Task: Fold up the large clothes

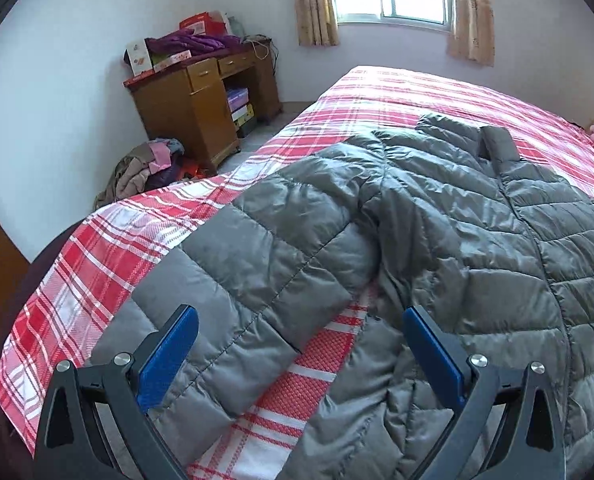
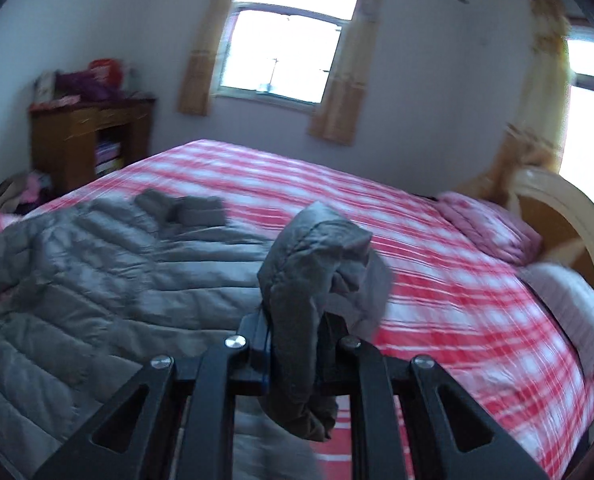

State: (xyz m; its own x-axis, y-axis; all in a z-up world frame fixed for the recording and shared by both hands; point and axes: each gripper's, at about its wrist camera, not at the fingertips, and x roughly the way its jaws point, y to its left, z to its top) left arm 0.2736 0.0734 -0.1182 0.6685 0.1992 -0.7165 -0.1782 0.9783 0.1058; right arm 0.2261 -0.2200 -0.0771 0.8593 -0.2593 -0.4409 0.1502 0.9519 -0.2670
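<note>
A grey quilted puffer jacket lies spread on a bed with a red and white plaid cover. My left gripper hangs open just above the jacket's near sleeve, its blue pads wide apart and touching nothing. In the right wrist view my right gripper is shut on a bunched fold of the grey jacket, lifted off the plaid cover. The rest of the jacket lies flat to the left. This view is blurred.
A wooden desk piled with boxes and purple cloth stands in the far corner, with a heap of clothes on the floor beside it. Pink pillows and a curved headboard lie at the bed's right end. Curtained windows are behind.
</note>
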